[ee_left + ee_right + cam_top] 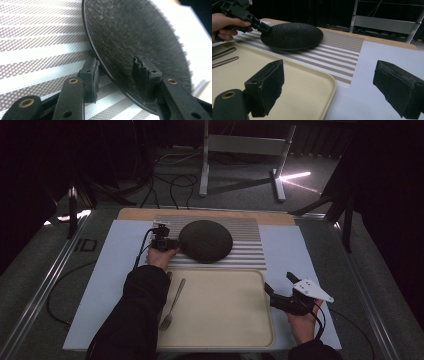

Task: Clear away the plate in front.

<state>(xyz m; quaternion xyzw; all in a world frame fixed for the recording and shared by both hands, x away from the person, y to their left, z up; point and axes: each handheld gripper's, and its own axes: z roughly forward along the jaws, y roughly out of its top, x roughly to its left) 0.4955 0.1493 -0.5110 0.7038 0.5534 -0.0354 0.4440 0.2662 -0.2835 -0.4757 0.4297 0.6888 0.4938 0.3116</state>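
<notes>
**Ana:** Left gripper view puts the rim of the round black matte plate (pixel 140 42) between the two black jaws, one pad under the rim, the other over the inner face. Is the left gripper (pixel 116 75) clamped yet?

**Ben:** Not that I can see. A gap shows at both pads, so I'd call it unclenched around the rim. To do this well, I'd slide deeper so the pads get past the thin edge, close squarely, then lift level; a plate gripped at one side will probably want to tip.

**Ana:** Where does the plate sit?

**Ben:** On the grey-and-white striped woven placemat (pixel 250 250), its near edge close to the cream rectangular plastic tray (pixel 250 330). High view shows the plate's left rim at the left gripper (pixel 170 243).

**Ana:** Anything in the plate?

**Ben:** It looks bare. The tray holds a silver metal fork (pixel 172 305) near its left side, and the right gripper view suggests a second handle beside it, though I can't tell what.

**Ana:** And the right gripper (pixel 281 292)?

**Ben:** Wide apart, grasping nothing, beside the tray's right edge.
</notes>
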